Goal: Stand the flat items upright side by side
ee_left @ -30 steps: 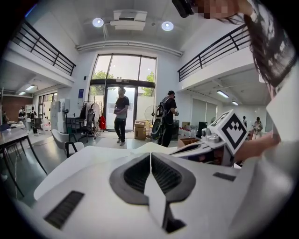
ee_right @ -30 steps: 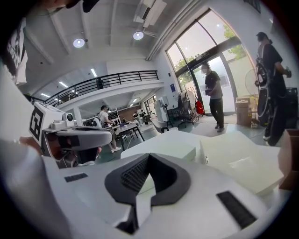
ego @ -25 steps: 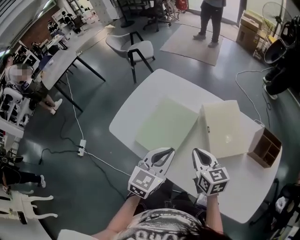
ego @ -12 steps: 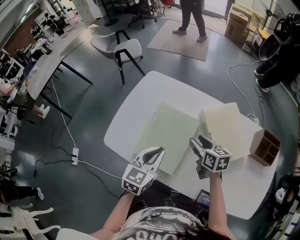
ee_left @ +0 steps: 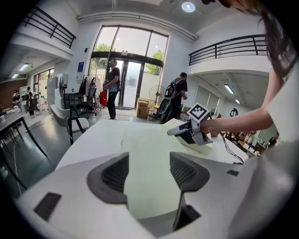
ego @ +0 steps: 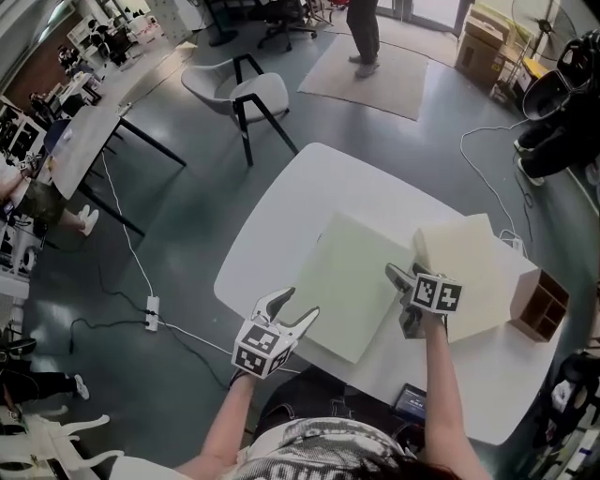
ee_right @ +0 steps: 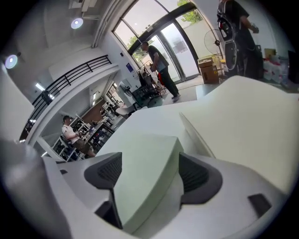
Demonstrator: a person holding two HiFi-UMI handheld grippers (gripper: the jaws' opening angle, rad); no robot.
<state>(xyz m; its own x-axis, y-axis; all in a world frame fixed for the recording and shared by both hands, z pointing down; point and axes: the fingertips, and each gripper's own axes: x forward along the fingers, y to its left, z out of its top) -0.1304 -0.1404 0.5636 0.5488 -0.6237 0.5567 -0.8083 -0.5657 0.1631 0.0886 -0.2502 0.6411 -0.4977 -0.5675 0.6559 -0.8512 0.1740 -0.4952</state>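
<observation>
A pale green flat slab (ego: 352,281) lies on the white table (ego: 309,197), and a cream slab (ego: 464,267) lies flat to its right. My left gripper (ego: 289,310) is at the green slab's near left edge. Its jaws have just been opening and stand open, with the green slab (ee_left: 149,154) in the gap and the pads clear of it. My right gripper (ego: 401,281) is at the slab's right edge, next to the cream slab (ee_right: 252,121). Its jaws have also just been opening and stand open around a corner of the green slab (ee_right: 145,163).
A small wooden box (ego: 539,305) stands at the table's right end. A dark device (ego: 412,401) lies by the near edge. Beyond the table stand a chair (ego: 255,94) and a person (ego: 364,28). A cable and power strip (ego: 150,314) lie on the floor at left.
Both grippers have moved forward and down from the table's near edge to the green slab. Their jaws, shut before, are now open. The right gripper has rolled.
</observation>
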